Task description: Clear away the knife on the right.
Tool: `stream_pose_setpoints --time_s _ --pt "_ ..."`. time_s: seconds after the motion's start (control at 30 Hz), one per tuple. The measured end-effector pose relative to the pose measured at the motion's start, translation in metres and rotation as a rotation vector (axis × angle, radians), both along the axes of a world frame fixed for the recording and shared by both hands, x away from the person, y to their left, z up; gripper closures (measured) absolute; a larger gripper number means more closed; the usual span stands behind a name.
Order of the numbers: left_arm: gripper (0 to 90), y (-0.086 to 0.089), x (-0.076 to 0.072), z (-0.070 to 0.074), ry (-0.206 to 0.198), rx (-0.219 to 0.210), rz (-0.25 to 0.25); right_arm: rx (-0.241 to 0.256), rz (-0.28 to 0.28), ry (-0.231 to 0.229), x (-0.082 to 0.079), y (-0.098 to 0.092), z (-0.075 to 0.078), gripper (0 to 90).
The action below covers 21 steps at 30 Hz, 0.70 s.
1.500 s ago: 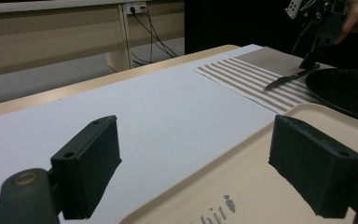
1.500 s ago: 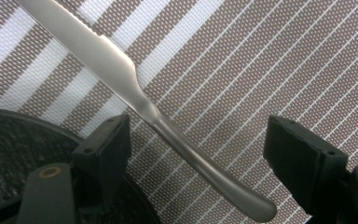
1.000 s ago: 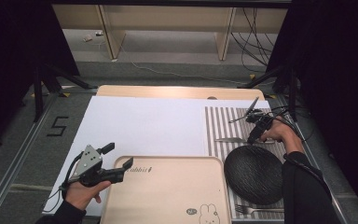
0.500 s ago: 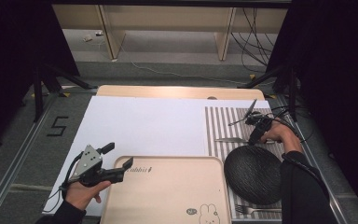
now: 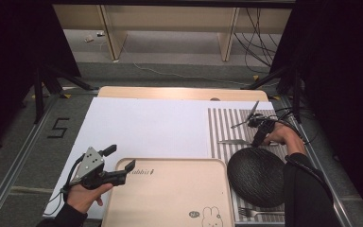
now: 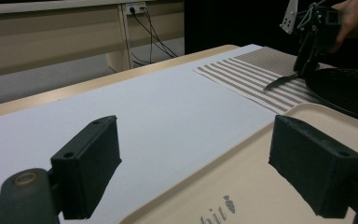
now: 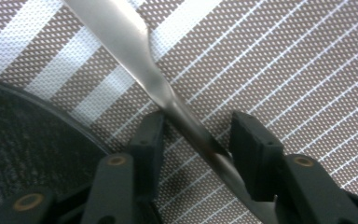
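A silver knife point(image 5: 234, 141) lies on the striped placemat point(image 5: 224, 122), just beyond a black plate point(image 5: 256, 176). My right gripper point(image 5: 256, 141) points straight down at its handle end. In the right gripper view the jaws of the right gripper point(image 7: 196, 128) straddle the knife point(image 7: 135, 51) with a small gap on each side, open, and the plate's rim point(image 7: 23, 135) is at the left. My left gripper point(image 5: 122, 157) is held open over the left corner of a beige tray point(image 5: 170, 198). Nothing is between the jaws of the left gripper point(image 6: 196, 158).
A white sheet point(image 5: 146, 127) covers the table's middle and left. A fork point(image 5: 260, 213) lies on the placemat in front of the plate. The tray bears a small rabbit print point(image 5: 210, 213). Cables trail at the table's far right edge point(image 5: 288, 113).
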<state>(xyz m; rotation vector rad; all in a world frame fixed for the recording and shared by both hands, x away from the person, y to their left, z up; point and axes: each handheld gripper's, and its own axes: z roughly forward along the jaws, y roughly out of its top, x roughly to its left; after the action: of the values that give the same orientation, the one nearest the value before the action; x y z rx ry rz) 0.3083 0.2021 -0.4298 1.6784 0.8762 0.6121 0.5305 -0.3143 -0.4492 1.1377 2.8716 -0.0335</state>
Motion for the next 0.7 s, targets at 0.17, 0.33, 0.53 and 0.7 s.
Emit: stream_pose_setpoints --time_s 0.17,0.33,0.53,0.7 --pt "15.8 -0.0004 -0.0002 0.0000 0.000 -0.001 -0.001 -0.009 0.020 0.003 -0.0003 0.0028 0.0005 61.3" --pt "15.8 -0.0003 -0.0002 0.0000 0.000 0.000 -0.001 0.007 0.034 0.010 -0.0017 0.0035 0.0004 67.5" --pt "15.8 -0.0001 -0.0002 -0.0002 0.001 0.000 -0.002 0.008 0.057 0.011 -0.0034 0.0050 0.0009 73.0" --pt "15.8 -0.0002 -0.0003 -0.0002 0.001 -0.002 -0.003 0.009 0.089 0.001 -0.0042 0.0055 0.0004 76.9"
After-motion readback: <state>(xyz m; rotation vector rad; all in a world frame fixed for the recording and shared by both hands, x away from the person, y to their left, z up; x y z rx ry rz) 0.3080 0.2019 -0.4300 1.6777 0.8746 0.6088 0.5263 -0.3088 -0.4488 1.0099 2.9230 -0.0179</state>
